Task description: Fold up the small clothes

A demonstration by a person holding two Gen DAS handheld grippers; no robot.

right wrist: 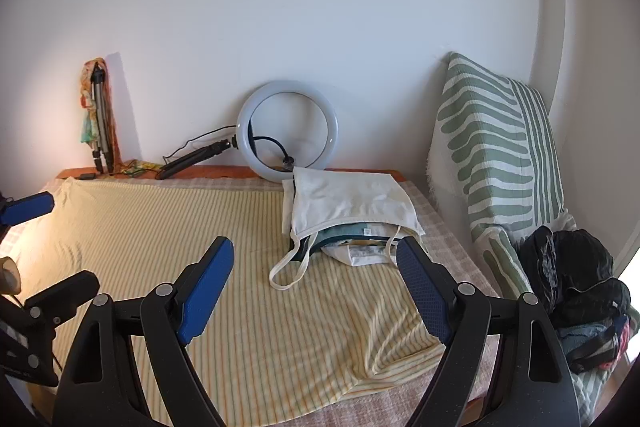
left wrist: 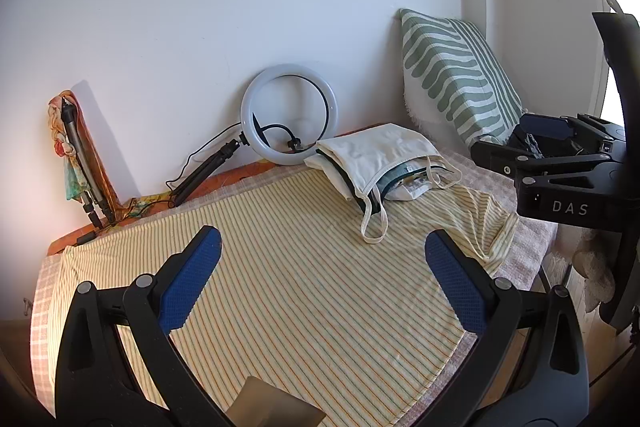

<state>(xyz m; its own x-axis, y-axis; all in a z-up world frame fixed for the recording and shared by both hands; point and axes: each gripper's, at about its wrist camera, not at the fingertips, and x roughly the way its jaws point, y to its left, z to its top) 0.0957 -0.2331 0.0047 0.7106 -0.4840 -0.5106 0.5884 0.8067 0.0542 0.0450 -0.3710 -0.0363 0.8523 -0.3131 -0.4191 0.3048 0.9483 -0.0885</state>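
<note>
Striped fabric fills the left wrist view: the yellow striped garment [left wrist: 304,267] lies spread flat on the bed [left wrist: 528,239], running from about 8 o'clock to 2 o'clock, with its strap end [left wrist: 496,227] out at 2 o'clock near the bed's edge. The left hand-held gripper [left wrist: 320,279] hovers over the middle of the cloth with its blue pads [left wrist: 192,279] wide apart and holding nothing. At 1 o'clock a cream strappy top [left wrist: 372,159] sits on a small pile of folded clothes (its loops trail onto the stripes). In the right wrist view the right hand-held gripper [right wrist: 316,291] is likewise spread apart and empty, and the garment's rumpled near corner [right wrist: 392,343] lies just under its right finger at 4 o'clock; the pile is straight ahead at 12 o'clock. By my reading, the right side is nearer the strap end, the left nearer the hem, so a fold across the long axis would suit both.
</note>
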